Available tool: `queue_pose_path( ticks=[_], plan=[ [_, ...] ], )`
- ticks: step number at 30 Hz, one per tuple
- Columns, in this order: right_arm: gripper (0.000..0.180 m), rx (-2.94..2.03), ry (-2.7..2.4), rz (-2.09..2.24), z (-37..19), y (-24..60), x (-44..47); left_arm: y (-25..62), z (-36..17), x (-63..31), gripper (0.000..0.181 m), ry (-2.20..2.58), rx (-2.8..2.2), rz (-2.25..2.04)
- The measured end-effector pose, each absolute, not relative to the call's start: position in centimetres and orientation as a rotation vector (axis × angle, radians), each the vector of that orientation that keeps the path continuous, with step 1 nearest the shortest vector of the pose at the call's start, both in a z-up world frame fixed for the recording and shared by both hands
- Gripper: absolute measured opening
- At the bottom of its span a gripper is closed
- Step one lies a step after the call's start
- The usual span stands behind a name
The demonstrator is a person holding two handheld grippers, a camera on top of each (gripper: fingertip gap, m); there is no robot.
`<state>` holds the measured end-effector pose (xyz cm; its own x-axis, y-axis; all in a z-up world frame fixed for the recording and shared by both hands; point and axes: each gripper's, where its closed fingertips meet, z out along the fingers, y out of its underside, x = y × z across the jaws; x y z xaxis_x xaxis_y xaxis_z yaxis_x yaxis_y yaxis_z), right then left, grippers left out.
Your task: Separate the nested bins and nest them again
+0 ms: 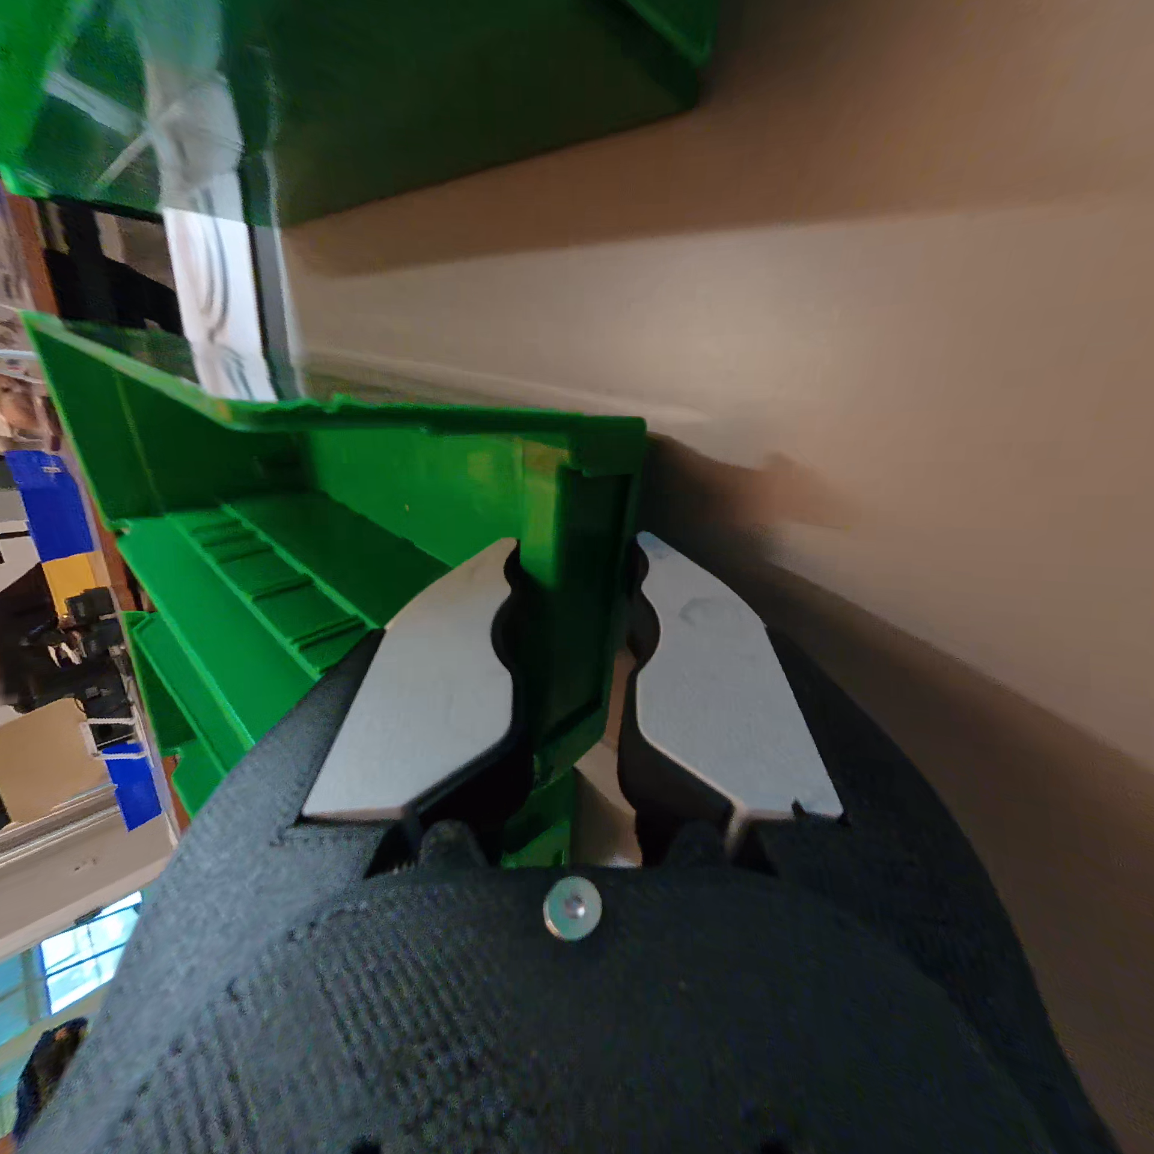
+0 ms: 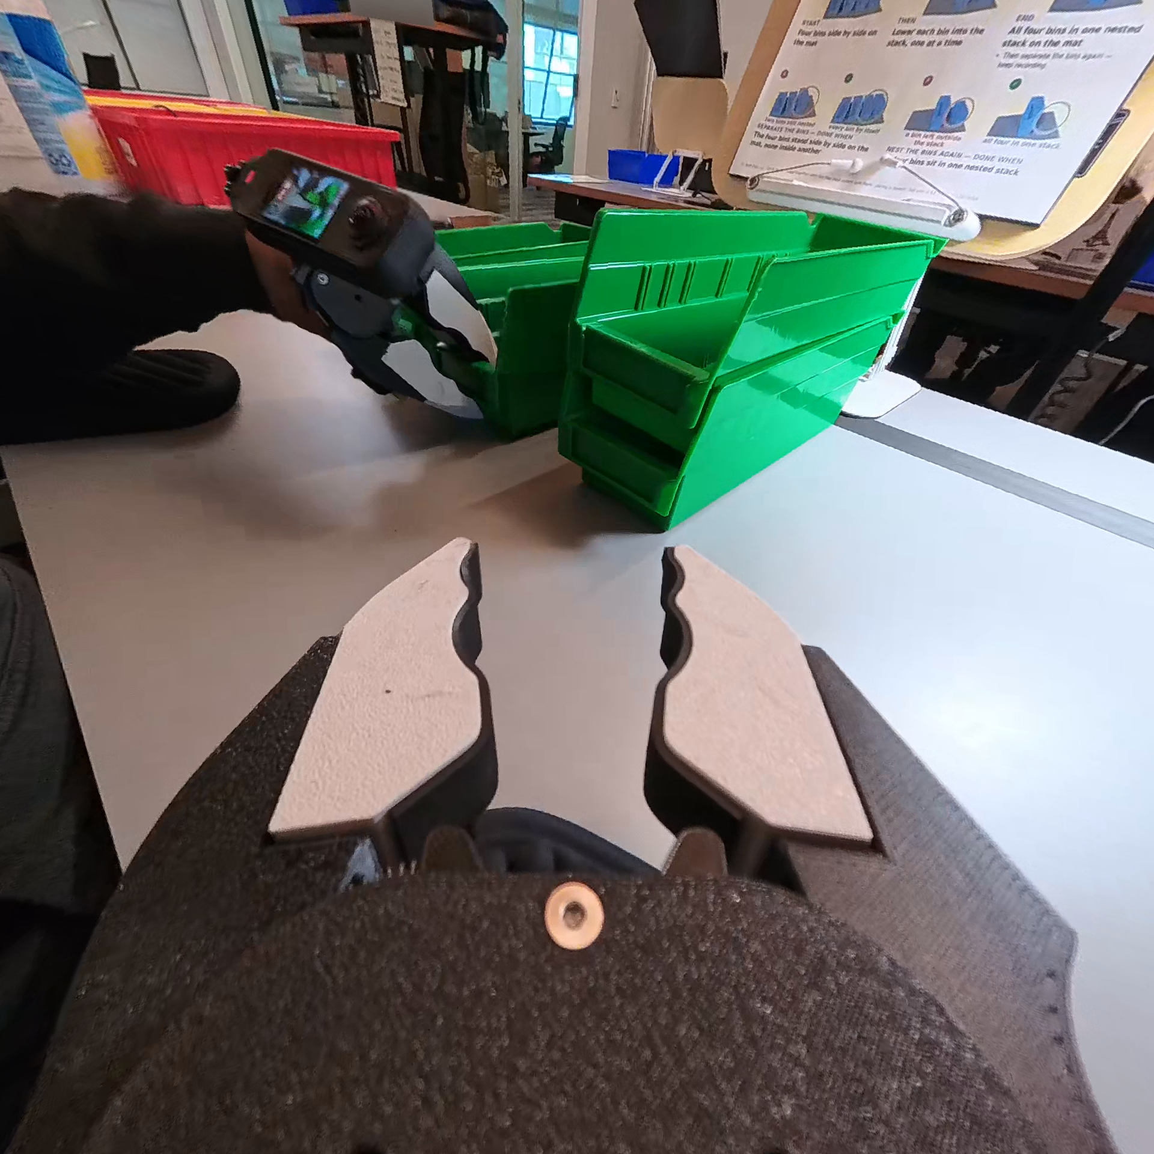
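While the left tongs (image 1: 571,631) clamped the single bin's (image 2: 531,350) front wall, the right tongs (image 2: 571,615) hung apart, empty, with the nested stack (image 2: 718,374) ahead on the table (image 2: 874,593). Best kept level, set down beside the stack.

Green bins: three nested (image 2: 718,374), one apart (image 2: 518,325); two grippers (image 2: 571,593)

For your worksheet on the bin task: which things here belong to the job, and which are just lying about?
Job: single green bin in left gripper; nested green stack; right gripper, open.

Lying about: red crates; instruction sheet; blue bin.
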<state>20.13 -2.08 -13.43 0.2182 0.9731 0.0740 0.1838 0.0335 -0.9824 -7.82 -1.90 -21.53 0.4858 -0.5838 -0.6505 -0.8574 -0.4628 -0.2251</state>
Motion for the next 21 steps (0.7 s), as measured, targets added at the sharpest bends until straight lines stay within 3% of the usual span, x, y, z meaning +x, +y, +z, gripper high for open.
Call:
queue_pose_path(
  ticks=[6, 16, 21],
  plan=[
    [0.053, -1.389, -1.182, 0.909, -13.4, -1.9, 19.9, -2.1, -16.6, -6.7, 0.031, 1.099, -2.094, 0.674],
    [0.052, -1.375, -1.178, 0.911, -13.2, -2.1, 19.8, 0.0, -3.6, -0.6, 0.030, 1.155, -1.942, 0.768],
    [0.054, -1.394, -1.136, 0.883, -13.1, -1.5, 20.2, 2.3, -2.4, 4.4, 0.030, 1.288, -1.983, 0.783]
  ],
)
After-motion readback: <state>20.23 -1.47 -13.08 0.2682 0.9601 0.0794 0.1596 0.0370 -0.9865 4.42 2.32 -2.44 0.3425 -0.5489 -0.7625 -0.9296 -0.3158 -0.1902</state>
